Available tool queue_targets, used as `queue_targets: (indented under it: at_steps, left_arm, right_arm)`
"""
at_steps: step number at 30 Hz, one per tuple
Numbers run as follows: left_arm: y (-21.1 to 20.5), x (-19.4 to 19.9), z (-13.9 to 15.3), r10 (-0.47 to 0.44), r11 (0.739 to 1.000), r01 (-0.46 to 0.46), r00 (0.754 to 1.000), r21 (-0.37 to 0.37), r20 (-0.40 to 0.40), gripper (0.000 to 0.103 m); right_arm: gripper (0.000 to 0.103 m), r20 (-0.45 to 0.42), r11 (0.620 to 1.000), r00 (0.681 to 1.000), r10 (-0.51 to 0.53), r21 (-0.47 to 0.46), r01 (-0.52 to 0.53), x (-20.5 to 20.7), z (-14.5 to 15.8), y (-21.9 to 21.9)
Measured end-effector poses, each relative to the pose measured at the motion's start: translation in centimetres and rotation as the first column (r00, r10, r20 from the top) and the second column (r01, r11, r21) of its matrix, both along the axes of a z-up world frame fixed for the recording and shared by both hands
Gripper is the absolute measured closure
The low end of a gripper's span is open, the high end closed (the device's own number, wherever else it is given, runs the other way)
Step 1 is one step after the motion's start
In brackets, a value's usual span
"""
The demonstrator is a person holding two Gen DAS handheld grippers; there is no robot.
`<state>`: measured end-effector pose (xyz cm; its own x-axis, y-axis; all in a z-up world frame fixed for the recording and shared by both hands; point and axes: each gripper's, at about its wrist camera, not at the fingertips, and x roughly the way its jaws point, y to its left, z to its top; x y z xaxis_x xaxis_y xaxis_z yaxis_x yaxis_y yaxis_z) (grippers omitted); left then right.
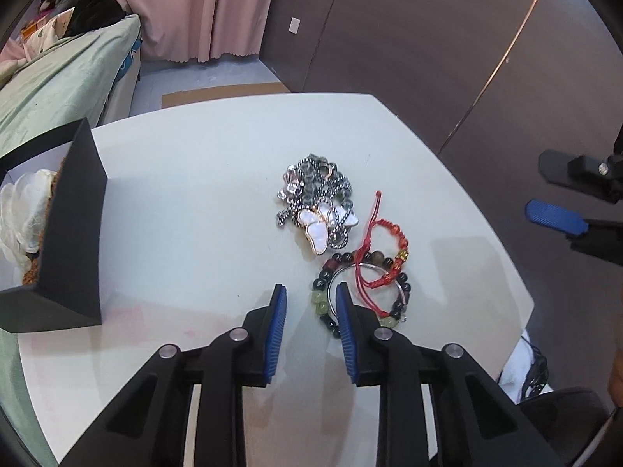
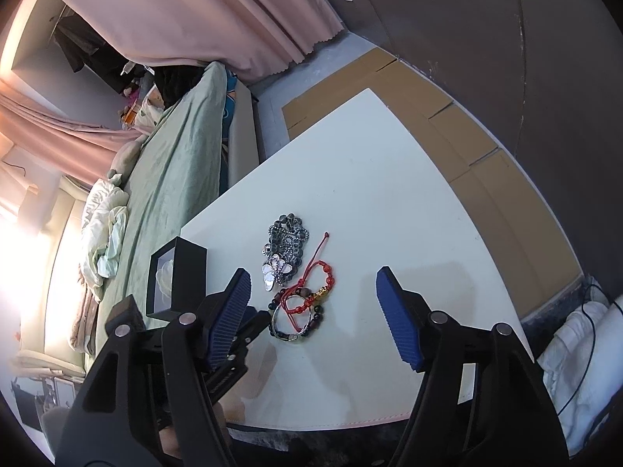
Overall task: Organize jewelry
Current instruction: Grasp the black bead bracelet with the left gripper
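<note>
A pile of jewelry lies on the white table (image 1: 194, 194): a grey chain necklace with a white butterfly pendant (image 1: 323, 225), a red cord bracelet (image 1: 385, 249), a dark beaded bracelet (image 1: 331, 264) and a thin silver bangle (image 1: 366, 268). My left gripper (image 1: 309, 294) is open and empty, its right fingertip at the beaded bracelet's left edge. My right gripper (image 2: 313, 278) is wide open and empty, hovering above the table near the pile (image 2: 292, 272). An open black box (image 1: 74, 214) stands at the table's left, holding a white fabric flower (image 1: 19, 210).
A bed with a green sheet (image 1: 66, 70) runs along the left of the table. Cardboard (image 2: 447, 124) lies on the floor beyond the table. Dark wall panels (image 1: 428, 19) stand behind. White cloth and cables (image 2: 576, 342) lie off the right edge.
</note>
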<state>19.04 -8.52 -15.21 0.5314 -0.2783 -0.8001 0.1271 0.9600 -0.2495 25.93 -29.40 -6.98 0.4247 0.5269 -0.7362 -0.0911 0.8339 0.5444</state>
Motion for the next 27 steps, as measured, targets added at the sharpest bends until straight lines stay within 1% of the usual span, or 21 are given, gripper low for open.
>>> queue_targets:
  at_steps: [1,3,5,7,8,9,12,15,16,17,19,20,21,22,23,24,26,27]
  left_arm:
    - [-0.2,0.0,-0.2,0.001,1.0,-0.001,1.0,0.017,0.004,0.083]
    - [-0.8,0.1,-0.3,-0.003,0.998,0.002,1.0,0.061,0.02,0.084]
    - [-1.6,0.0,-0.3,-0.017,0.992,0.014,1.0,0.122,0.026,0.086]
    - [-2.0,-0.1,-0.4,-0.024,0.987,0.018,0.999,0.162,0.031,0.087]
    - [-2.2,-0.1,-0.4,-0.024,0.983,0.017,0.999,0.181,0.032,0.091]
    - [-2.3,-0.1,-0.5,-0.02,0.978,0.013,0.999,0.21,0.031,0.092]
    - [-2.5,-0.3,-0.6,-0.026,0.966,0.017,0.999,0.257,0.031,0.092]
    - [-2.9,-0.7,-0.7,-0.053,0.953,0.039,0.998,0.302,0.041,0.092]
    - [-2.9,-0.6,-0.7,-0.048,0.954,0.034,0.998,0.298,0.042,0.092]
    - [-2.7,-0.6,-0.8,-0.047,0.959,0.033,0.998,0.283,0.041,0.09]
    - [-3.0,-0.4,-0.7,-0.071,0.97,0.061,0.997,0.237,0.032,0.069]
    - [-3.4,-0.4,-0.7,-0.088,0.969,0.079,0.996,0.234,0.03,0.063]
    - [-3.8,-0.5,-0.8,-0.102,0.96,0.091,0.994,0.264,0.031,0.062]
    - [-4.3,-0.6,-0.9,-0.115,0.95,0.099,0.993,0.295,0.037,0.063]
    - [-4.2,-0.5,-0.9,-0.103,0.955,0.09,0.994,0.282,0.032,0.064]
    - [-4.0,-0.4,-0.8,-0.091,0.959,0.08,0.995,0.273,0.028,0.067]
    - [-3.6,-0.2,-0.7,-0.07,0.956,0.06,0.997,0.287,0.024,0.086]
    - [-3.4,-0.1,-0.7,-0.06,0.955,0.05,0.998,0.292,0.025,0.092]
  right_arm:
    - [0.035,0.001,1.0,1.0,0.001,-0.001,-0.001,0.0,0.0,0.0]
    - [0.035,-0.003,1.0,1.0,0.003,-0.005,-0.003,0.1,-0.2,0.1]
    - [0.035,-0.008,1.0,1.0,0.002,-0.009,-0.002,0.1,-0.4,0.2]
    - [0.035,-0.011,1.0,1.0,0.001,-0.015,-0.001,0.2,-0.5,0.4]
    - [0.035,-0.011,1.0,1.0,0.0,-0.019,-0.001,0.2,-0.6,0.4]
    - [0.035,-0.012,1.0,1.0,0.0,-0.022,-0.001,0.2,-0.6,0.4]
    - [0.035,-0.016,1.0,1.0,0.0,-0.03,0.0,0.1,-0.8,0.6]
    - [0.035,-0.018,0.999,1.0,0.005,-0.038,-0.005,0.1,-0.9,0.9]
    - [0.035,-0.019,0.999,1.0,0.007,-0.039,-0.008,0.2,-1.0,1.0]
    - [0.035,-0.02,0.999,1.0,0.011,-0.041,-0.012,0.2,-1.0,1.2]
    - [0.035,-0.022,0.999,1.0,0.021,-0.047,-0.022,0.4,-1.1,1.6]
    - [0.035,-0.023,0.998,0.999,0.026,-0.051,-0.028,0.4,-1.1,1.9]
    - [0.035,-0.024,0.998,0.999,0.032,-0.054,-0.034,0.4,-1.2,2.1]
    - [0.035,-0.024,0.998,0.999,0.036,-0.058,-0.038,0.4,-1.2,2.3]
    - [0.035,-0.025,0.997,0.999,0.041,-0.064,-0.043,0.4,-1.3,2.5]
    - [0.035,-0.025,0.997,0.999,0.044,-0.067,-0.045,0.4,-1.4,2.5]
    - [0.035,-0.029,0.996,0.999,0.046,-0.073,-0.048,0.5,-1.5,2.6]
    - [0.035,-0.03,0.996,0.998,0.046,-0.075,-0.048,0.5,-1.6,2.5]
